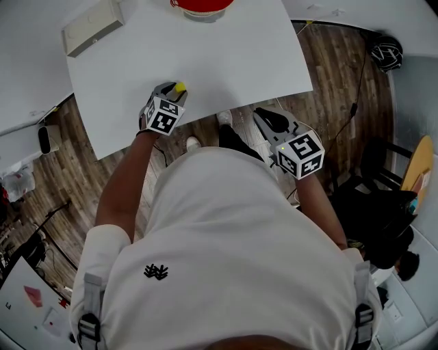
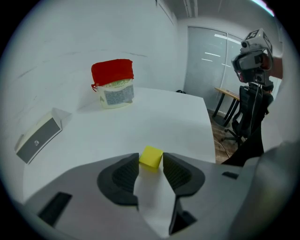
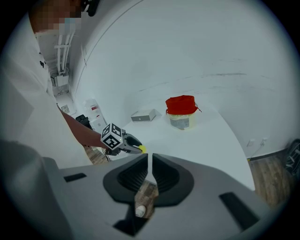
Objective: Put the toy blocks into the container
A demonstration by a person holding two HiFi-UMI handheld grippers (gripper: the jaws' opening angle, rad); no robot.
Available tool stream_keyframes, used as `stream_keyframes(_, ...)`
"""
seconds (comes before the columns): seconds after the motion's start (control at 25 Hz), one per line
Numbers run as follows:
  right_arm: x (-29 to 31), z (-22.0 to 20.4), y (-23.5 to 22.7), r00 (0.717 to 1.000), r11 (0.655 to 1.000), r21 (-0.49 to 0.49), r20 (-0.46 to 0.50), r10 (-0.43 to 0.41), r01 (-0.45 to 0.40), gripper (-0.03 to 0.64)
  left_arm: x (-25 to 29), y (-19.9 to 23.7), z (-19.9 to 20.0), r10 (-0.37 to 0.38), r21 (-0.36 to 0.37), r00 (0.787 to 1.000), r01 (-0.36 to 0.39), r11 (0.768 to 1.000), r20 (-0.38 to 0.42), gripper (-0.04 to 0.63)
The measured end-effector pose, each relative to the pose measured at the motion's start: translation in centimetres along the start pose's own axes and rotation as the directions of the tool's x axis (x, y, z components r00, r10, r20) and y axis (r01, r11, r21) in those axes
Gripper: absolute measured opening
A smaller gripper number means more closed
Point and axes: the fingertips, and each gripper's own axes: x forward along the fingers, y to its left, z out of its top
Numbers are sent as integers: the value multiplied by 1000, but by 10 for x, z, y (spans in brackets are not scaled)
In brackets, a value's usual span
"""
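A small yellow block [image 2: 151,156] lies on the white table [image 1: 226,61] near its front edge, between the tips of my left gripper [image 2: 151,160]. Both jaws touch its sides, so that gripper is shut on it. In the head view the block [image 1: 181,87] shows at the left gripper [image 1: 175,92] tips. The container [image 2: 113,84], a pale tub with a red cover, stands at the table's far side [image 1: 202,5], well beyond the block. My right gripper [image 3: 149,157] hangs off the table's front edge over the wooden floor, jaws almost together and nothing between them [image 1: 268,122].
A flat white box [image 1: 92,26] lies at the table's far left corner. Black office chairs [image 1: 383,205] stand to the right on the wood floor. A camera rig on a stand [image 2: 253,56] rises to the right of the table.
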Motion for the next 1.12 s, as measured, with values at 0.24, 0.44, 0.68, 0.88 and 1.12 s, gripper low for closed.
stream_keyframes(0.24,6,2,-5,1000,1000,-1,0,16,-16,31,0,0,1,-12,-8,1000,12,1000,0,156)
stream_keyframes(0.44,11,7,-9,999,999,-9,6,33,-33,31,-5,5,7,-3,-51,1000,4,999,23,153)
stream_keyframes(0.68,19,15,-18,998,998,-27,15,56,-56,31,-21,13,28,-3,-115,997,11,993,76,152)
stream_keyframes(0.88,26,23,-28,997,996,-41,23,74,-73,31,-35,23,50,12,-129,993,3,992,117,152)
stream_keyframes(1.12,34,33,-40,995,994,-54,33,97,-95,31,-49,42,86,24,-150,986,1,989,165,152)
